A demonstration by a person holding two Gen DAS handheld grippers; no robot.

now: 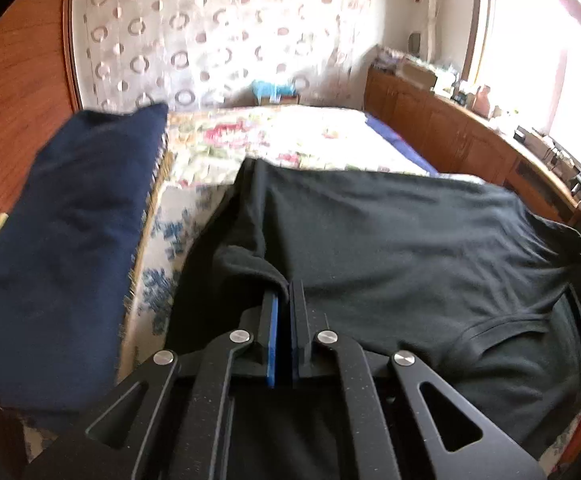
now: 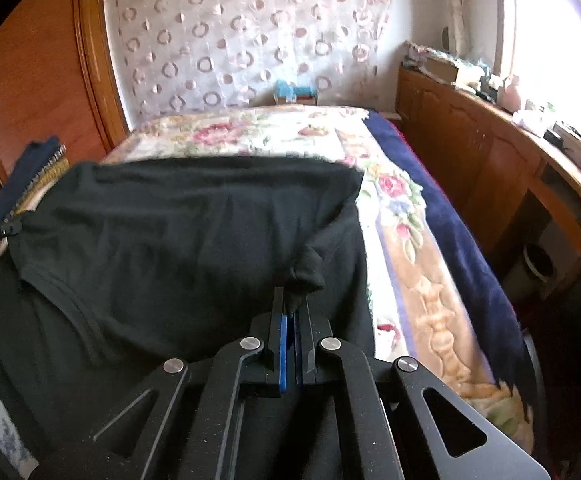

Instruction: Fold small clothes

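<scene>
Floral bedspread (image 2: 250, 128) covers the bed beneath a black cotton T-shirt (image 1: 390, 232) spread across its near end, neckline toward the camera and long axis running away toward the circle-patterned curtain (image 2: 230, 40). Only the left wrist view shows the folded navy cloth (image 1: 62, 240) up close (the right catches just its edge). Left gripper (image 1: 284, 292) is clamped on a shoulder fold of the shirt; right gripper (image 2: 292, 300) pinches the other shoulder.
</scene>
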